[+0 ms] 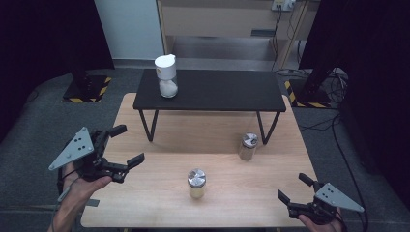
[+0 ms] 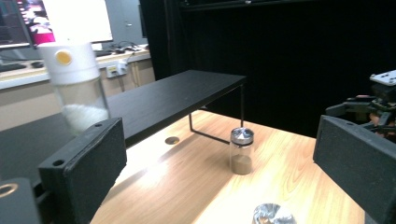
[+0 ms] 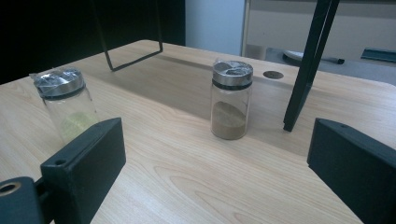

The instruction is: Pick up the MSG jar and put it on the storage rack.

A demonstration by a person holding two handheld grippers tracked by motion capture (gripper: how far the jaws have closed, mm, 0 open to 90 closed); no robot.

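The near jar (image 1: 197, 182) stands on the wooden table (image 1: 159, 193), between the left gripper (image 1: 126, 146) and right gripper (image 1: 294, 187); both spread wide, holding nothing.

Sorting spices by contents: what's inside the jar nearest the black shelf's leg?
The jar holds brown powder, filling roughly its bottom third, under a silver lid. The rest looks empty. No label shows, so the spice stays unknown.

A pale wooden surface (image 1: 270, 188) stands on grey carpeted floor (image 1: 29, 130), flanked by black curtains (image 1: 43, 34). Behind it, a beige cabinet (image 1: 217, 19) lines a light wall (image 1: 128, 29); hazard-striped stand bases (image 1: 87, 89) sit at either side.
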